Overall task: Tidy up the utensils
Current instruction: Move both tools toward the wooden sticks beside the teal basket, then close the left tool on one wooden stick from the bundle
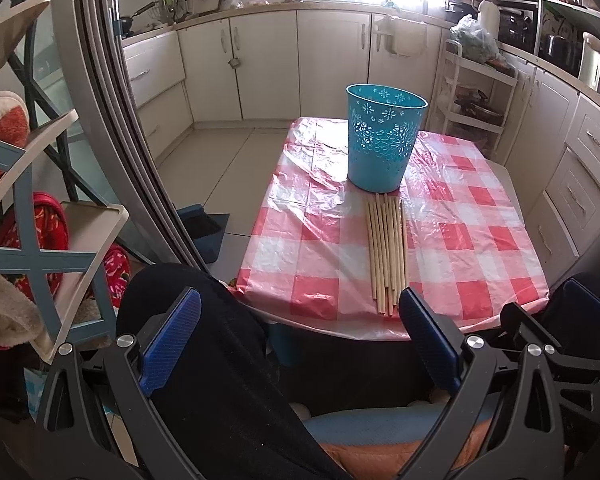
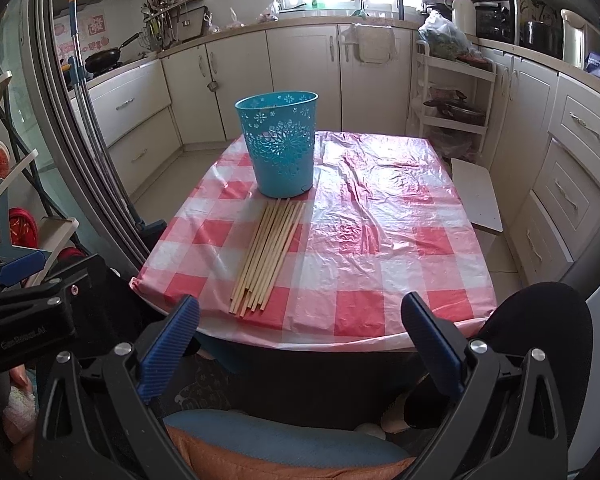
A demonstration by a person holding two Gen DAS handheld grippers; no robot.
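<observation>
Both the left gripper (image 1: 300, 336) and the right gripper (image 2: 300, 336) are held wide apart and empty, short of the table (image 2: 380, 280)'s near edge. The chopsticks (image 2: 268, 256) lie bundled ahead of them, far tips just beside the blue basket (image 2: 280, 148) beyond. Because the sticks lie packed and flat, several could be pinched at once or scattered, and the light basket could be tipped.
</observation>
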